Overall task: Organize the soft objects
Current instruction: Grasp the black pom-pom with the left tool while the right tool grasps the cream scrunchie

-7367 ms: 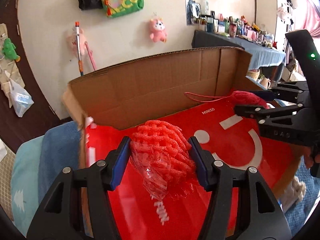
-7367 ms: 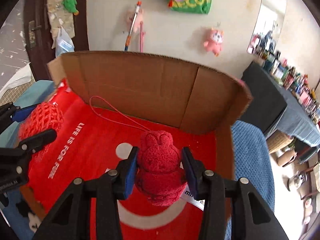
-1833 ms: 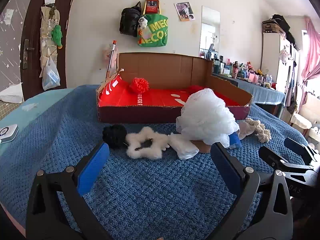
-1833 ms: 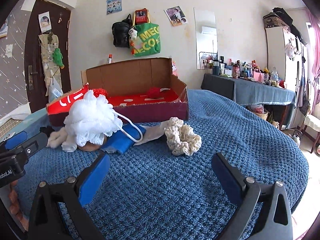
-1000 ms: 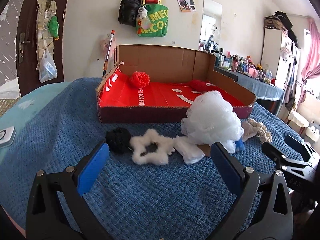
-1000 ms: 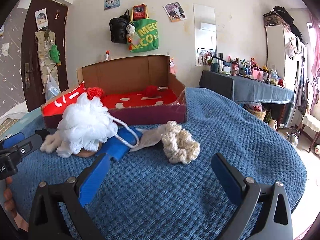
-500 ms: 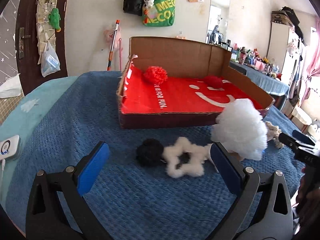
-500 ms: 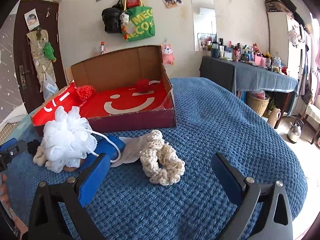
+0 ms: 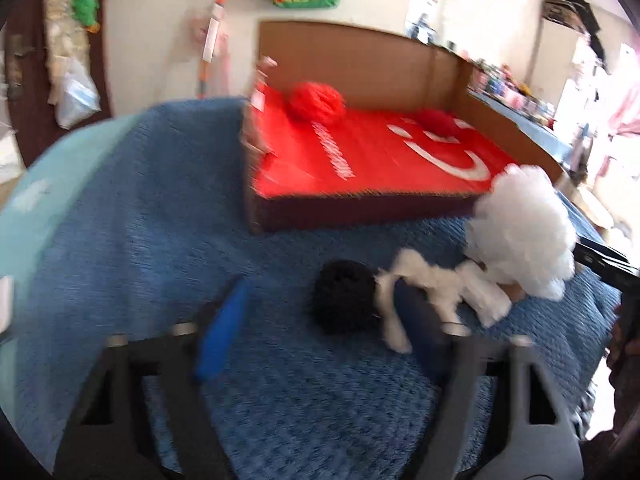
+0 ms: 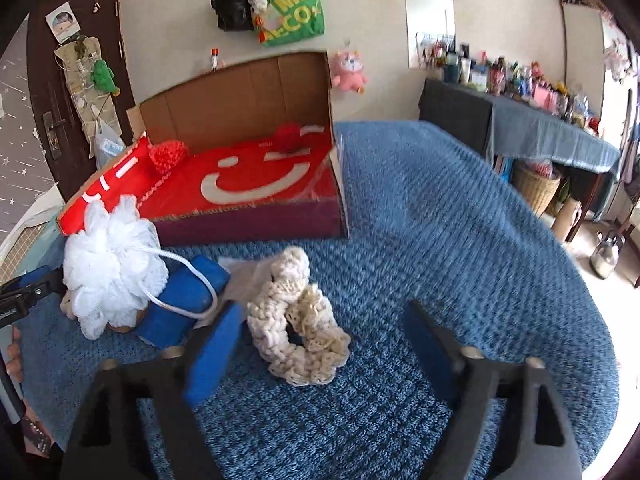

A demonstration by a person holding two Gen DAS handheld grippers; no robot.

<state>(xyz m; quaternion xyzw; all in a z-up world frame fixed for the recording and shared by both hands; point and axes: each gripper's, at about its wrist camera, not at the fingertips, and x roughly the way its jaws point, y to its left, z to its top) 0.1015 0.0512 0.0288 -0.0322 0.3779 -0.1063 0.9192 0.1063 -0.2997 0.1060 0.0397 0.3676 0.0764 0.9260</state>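
My left gripper (image 9: pixel 320 332) is open, its jaws on either side of a black pompom (image 9: pixel 344 300) on the blue blanket. A white star-shaped scrunchie (image 9: pixel 432 284) and a white mesh bath puff (image 9: pixel 524 224) lie just right of it. My right gripper (image 10: pixel 320 344) is open around a cream crocheted scrunchie (image 10: pixel 296 320). The bath puff (image 10: pixel 108 268) and a blue sponge (image 10: pixel 180 300) lie to its left. The cardboard box with a red floor (image 10: pixel 256 184) holds a red net ball (image 10: pixel 168 154) and a red knitted toy (image 10: pixel 288 136).
The blue knitted blanket (image 10: pixel 440 220) covers the surface. The box stands behind the loose items, its tall cardboard back wall (image 9: pixel 352 64) upright. A dark side table with bottles (image 10: pixel 520 120) stands far right. Bags hang on the wall (image 10: pixel 288 8).
Both grippers have moved forward and down. The left now brackets the black pompom and the right brackets the cream scrunchie. The left view is motion-blurred.
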